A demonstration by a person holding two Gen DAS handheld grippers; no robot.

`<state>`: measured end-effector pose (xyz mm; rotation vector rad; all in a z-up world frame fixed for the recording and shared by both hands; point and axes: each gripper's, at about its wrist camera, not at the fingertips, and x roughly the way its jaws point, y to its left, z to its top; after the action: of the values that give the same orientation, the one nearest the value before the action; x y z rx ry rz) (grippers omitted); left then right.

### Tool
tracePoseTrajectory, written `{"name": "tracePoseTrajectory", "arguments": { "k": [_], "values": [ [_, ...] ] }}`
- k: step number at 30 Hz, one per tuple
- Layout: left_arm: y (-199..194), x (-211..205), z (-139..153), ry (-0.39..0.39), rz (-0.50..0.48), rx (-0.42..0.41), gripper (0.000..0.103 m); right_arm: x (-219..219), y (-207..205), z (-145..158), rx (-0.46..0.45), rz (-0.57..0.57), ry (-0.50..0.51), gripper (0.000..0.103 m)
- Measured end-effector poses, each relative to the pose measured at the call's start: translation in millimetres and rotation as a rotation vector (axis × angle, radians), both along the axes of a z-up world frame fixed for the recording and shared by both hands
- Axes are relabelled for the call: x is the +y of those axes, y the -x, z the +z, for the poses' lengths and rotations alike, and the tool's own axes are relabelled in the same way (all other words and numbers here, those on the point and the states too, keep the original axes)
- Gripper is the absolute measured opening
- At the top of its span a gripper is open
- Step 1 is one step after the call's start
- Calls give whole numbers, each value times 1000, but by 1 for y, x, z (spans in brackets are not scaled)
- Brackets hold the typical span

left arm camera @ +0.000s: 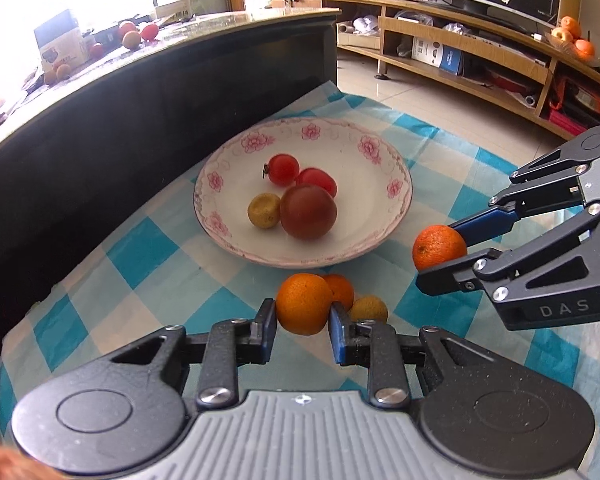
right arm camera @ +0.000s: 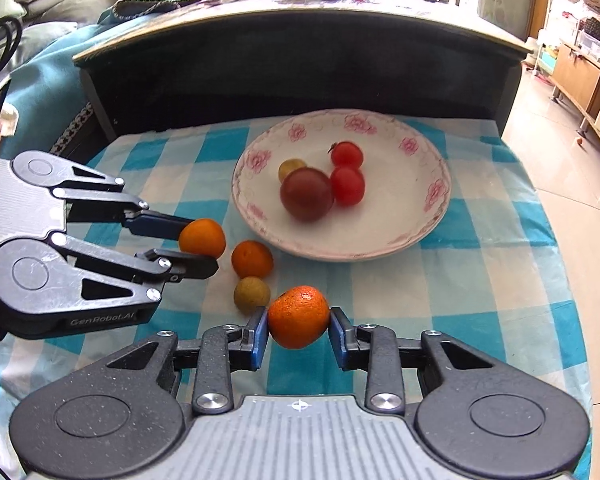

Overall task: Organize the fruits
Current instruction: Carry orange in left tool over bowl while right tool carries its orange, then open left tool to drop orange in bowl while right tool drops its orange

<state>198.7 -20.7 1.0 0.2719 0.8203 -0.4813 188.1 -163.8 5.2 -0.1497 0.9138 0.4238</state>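
A white floral plate point(left arm camera: 380, 236) point(right arm camera: 420, 232) on the blue checked cloth holds two red tomatoes point(left arm camera: 284, 169) point(right arm camera: 347, 185), a dark red fruit point(left arm camera: 308, 211) point(right arm camera: 306, 195) and a small yellow-brown fruit point(left arm camera: 263, 211) point(right arm camera: 290, 167). My left gripper point(left arm camera: 302, 316) point(right arm camera: 198, 243) is shut on an orange point(left arm camera: 303, 303) point(right arm camera: 202, 237) in front of the plate. My right gripper point(right arm camera: 298, 326) point(left arm camera: 440, 254) is shut on another orange point(right arm camera: 298, 316) point(left arm camera: 439, 247) right of it. A third orange point(left arm camera: 341, 289) point(right arm camera: 252, 259) and a small yellow-brown fruit point(left arm camera: 370, 309) point(right arm camera: 252, 294) lie on the cloth between them.
A dark raised table edge point(left arm camera: 140, 120) point(right arm camera: 300, 52) stands just behind the plate, with more fruit and boxes on top point(left arm camera: 136, 34). The cloth's edge drops to a tiled floor point(right arm camera: 572, 208) on the right. A TV shelf point(left arm camera: 480, 52) stands beyond.
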Motion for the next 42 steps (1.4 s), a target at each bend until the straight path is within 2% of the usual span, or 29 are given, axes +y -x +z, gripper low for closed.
{"name": "tracePoseTrajectory", "arguments": {
  "k": [7, 16, 27, 42],
  "values": [
    [-11, -4, 12, 24, 24, -42, 36, -1, -13, 13, -69, -39, -16, 26],
    [-33, -18, 6, 4, 42, -62, 36, -1, -38, 10, -107, -80, -28, 27],
    [-44, -22, -7, -18, 52, -53, 37, -2, -56, -8, -80, -86, -2, 27],
    [-47, -19, -8, 3, 75, -57, 39, -5, -59, -8, -89, -97, -9, 28]
  ]
}}
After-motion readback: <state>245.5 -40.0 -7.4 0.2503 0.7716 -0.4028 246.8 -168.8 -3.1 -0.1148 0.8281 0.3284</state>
